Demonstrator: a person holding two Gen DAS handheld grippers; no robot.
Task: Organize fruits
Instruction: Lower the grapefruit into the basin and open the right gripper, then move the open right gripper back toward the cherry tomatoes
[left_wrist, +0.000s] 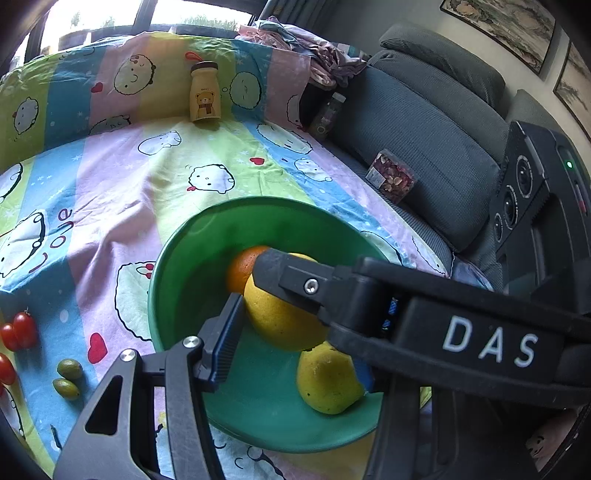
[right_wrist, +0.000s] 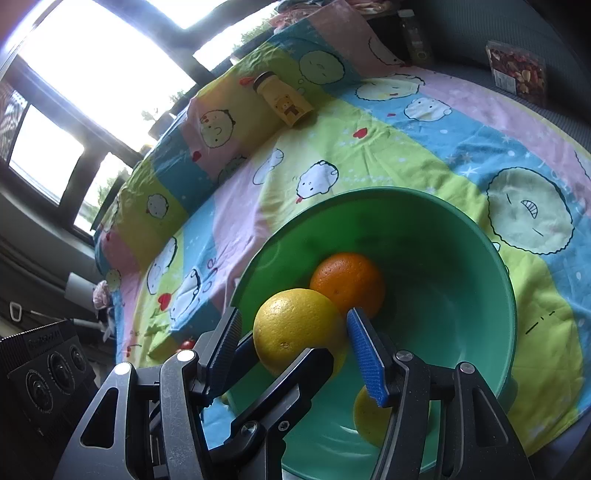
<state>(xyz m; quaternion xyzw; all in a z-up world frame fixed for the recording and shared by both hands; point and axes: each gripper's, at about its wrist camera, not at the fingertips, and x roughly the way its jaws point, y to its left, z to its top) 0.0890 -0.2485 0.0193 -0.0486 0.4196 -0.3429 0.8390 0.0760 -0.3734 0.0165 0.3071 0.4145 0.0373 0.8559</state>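
Green bowl (right_wrist: 480, 258): smooth plastic, slight gloss. Orange (right_wrist: 347, 282) & yellow citrus (right_wrist: 291, 332): pitted, shiny peel. Sheet (left_wrist: 122, 192): matt cloth, creased. Far sofa (left_wrist: 424, 122): ribbed fabric. Right gripper (right_wrist: 295, 343): matt black w/ ridged blue pads (right_wrist: 365, 358), metal screws.

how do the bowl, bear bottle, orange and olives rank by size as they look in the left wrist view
1. bowl, by far the largest
2. bear bottle
3. orange, mostly hidden behind the yellow fruit and a tool finger, and nearer than the bottle, so ranks 2 and 3 are unsure
4. olives, smallest
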